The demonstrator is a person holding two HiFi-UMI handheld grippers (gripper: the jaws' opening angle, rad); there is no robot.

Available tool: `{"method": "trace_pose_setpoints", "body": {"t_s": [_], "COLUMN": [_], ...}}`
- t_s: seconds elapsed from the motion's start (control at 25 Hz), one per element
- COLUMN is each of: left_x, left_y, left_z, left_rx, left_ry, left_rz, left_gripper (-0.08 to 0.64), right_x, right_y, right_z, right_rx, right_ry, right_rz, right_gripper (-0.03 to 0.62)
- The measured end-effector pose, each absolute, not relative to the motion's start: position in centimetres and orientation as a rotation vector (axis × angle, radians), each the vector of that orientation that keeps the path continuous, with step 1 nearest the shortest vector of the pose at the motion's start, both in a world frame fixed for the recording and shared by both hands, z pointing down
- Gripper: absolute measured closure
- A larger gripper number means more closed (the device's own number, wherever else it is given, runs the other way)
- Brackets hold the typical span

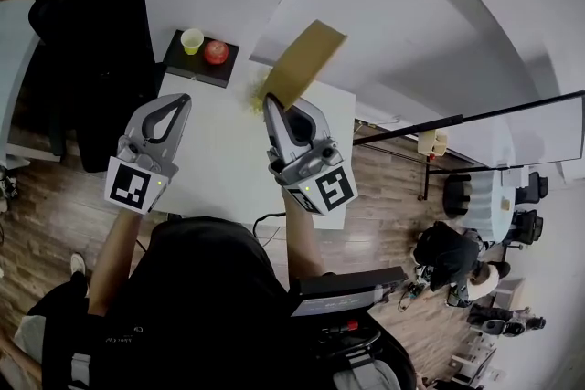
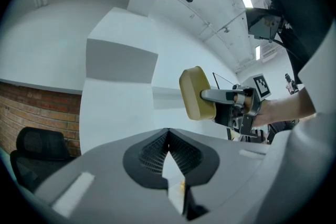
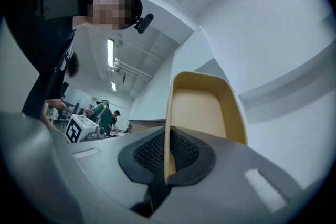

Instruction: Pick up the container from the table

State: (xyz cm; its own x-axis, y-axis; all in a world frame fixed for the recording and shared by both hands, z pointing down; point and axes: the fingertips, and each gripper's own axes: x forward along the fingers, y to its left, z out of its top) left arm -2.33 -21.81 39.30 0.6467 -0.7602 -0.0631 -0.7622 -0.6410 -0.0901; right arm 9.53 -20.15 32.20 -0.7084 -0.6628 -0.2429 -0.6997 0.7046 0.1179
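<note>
- A person seen from above holds a gripper in each hand over a white table [image 1: 219, 155]; the floor around the table is wood
- The right gripper [image 1: 271, 103] has its jaws clamped on one thin side wall of the container [image 1: 306, 61], a shallow tan tray with rounded corners; the wall runs straight down between the two dark ribbed pads
- The container is off the table, raised and tilted above its far edge; it sticks out beyond the gripper's tips towards the white wall
- In the right gripper view the container [image 3: 202, 113] stands on edge with its open inside facing the camera; the jaws of the right gripper [image 3: 167, 150] pinch its left wall
- The left gripper [image 1: 183, 100] has its jaws closed together with nothing between them; it hangs over the left part of the table, apart from the container
- In the left gripper view the left gripper [image 2: 167, 135] shows its pads meeting in a tight line; past them the container [image 2: 195, 93] appears from its underside, held at its rim by the right gripper [image 2: 206, 96]
- At the far left corner of the table lies a black tray [image 1: 183, 68]; on it stand a yellow cup [image 1: 192, 40] and a round red fruit [image 1: 216, 52], just beside each other
- A black chair [image 1: 91, 59] stands left of the table
</note>
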Motion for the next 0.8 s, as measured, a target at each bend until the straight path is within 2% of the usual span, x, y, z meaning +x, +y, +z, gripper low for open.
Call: {"method": "trace_pose_setpoints", "body": {"t_s": [0.8], "left_x": [-1.96], "left_y": [-21.91], "left_z": [39.91], "left_rx": [-2.757], "left_ry": [1.261], "left_rz": [0.014], "left_gripper": [0.563], "right_x": [9.97], "right_y": [-20.26], "right_z": [32.72], "right_rx": [-1.115], "right_ry": [2.731], "right_rz": [0.288], "right_gripper": [0.571]}}
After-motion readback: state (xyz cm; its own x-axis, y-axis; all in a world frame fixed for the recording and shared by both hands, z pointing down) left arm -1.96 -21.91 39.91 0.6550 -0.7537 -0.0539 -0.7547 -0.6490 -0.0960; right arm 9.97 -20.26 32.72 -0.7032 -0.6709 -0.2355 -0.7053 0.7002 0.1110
